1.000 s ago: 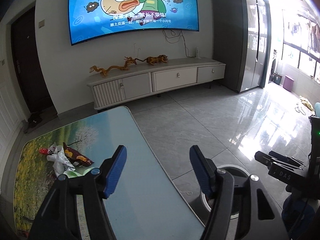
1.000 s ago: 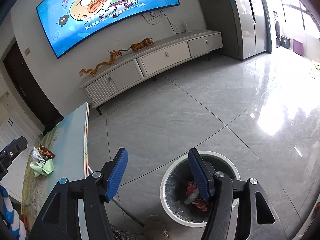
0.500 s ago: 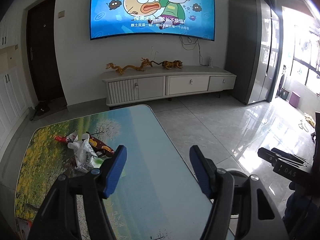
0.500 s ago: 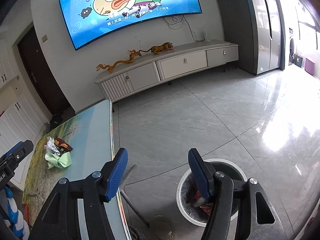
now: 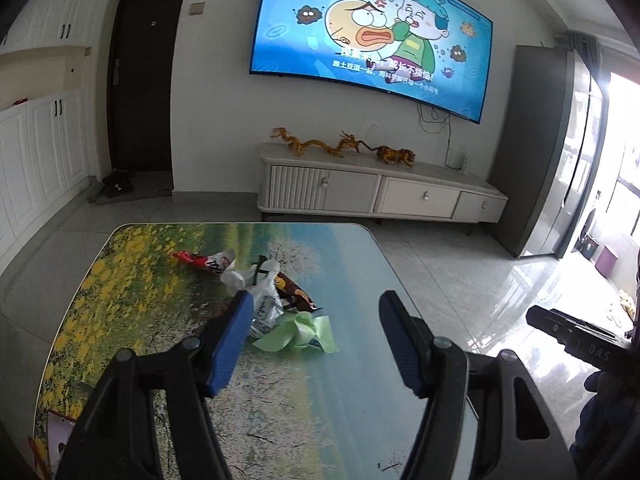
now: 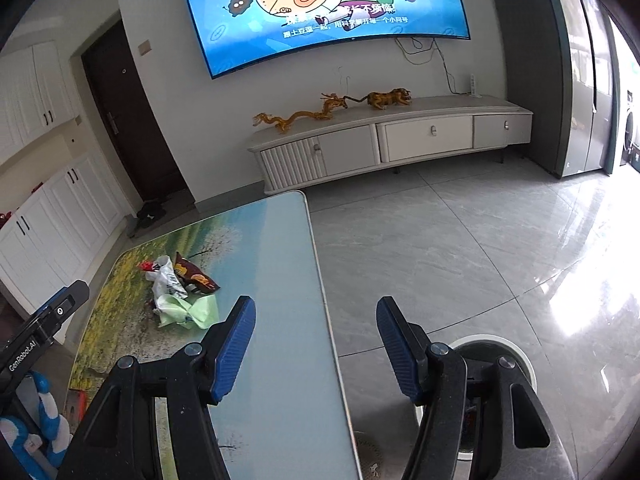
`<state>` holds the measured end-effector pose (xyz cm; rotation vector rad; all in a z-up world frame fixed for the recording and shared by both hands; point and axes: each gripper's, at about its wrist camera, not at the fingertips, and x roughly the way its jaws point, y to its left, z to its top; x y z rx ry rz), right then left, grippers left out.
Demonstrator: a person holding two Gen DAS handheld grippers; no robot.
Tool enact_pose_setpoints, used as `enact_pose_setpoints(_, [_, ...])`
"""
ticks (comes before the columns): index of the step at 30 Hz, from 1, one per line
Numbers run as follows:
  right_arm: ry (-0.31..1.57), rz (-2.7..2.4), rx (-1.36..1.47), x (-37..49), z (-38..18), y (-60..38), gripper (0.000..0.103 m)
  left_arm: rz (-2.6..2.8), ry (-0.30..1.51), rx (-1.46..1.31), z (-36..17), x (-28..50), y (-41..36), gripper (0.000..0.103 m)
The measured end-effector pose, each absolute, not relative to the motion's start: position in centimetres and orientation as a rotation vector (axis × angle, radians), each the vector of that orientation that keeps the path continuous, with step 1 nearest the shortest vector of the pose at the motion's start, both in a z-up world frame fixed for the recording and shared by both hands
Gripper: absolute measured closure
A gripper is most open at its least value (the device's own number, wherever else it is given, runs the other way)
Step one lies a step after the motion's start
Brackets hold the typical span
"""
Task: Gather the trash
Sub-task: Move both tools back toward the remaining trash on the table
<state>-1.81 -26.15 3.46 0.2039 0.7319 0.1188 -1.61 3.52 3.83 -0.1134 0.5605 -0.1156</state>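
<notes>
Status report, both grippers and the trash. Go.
Left gripper open, empty, above the table. Right gripper open, empty, over the table edge. Trash pile on the table, untouched; bin on the floor. Nothing blocking.

the left gripper point(image 5: 316, 336) has swung toward the trash pile point(image 5: 276, 300); the bin point(image 6: 516, 364) slid under the right gripper point(image 6: 316, 340).

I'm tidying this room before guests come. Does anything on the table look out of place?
Yes: a loose heap of litter lies on the table. It holds a crumpled green wrapper, a white plastic bag, a brown snack packet and a red wrapper. Both tongs are open and empty.
</notes>
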Motion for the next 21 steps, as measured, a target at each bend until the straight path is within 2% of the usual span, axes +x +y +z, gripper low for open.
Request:
enact_pose_setpoints(17, [0.692,0.342,0.158,3.6,7.3,-16.5,0.042,0.117,0.512,-0.139,7.0,0.8,17.1,0.040])
enact_pose_setpoints(21, [0.710,0.384,0.143,5.6,6.5,-14.7,0.043,0.160,0.515,-0.107,8.2,2.8,19.8,0.040])
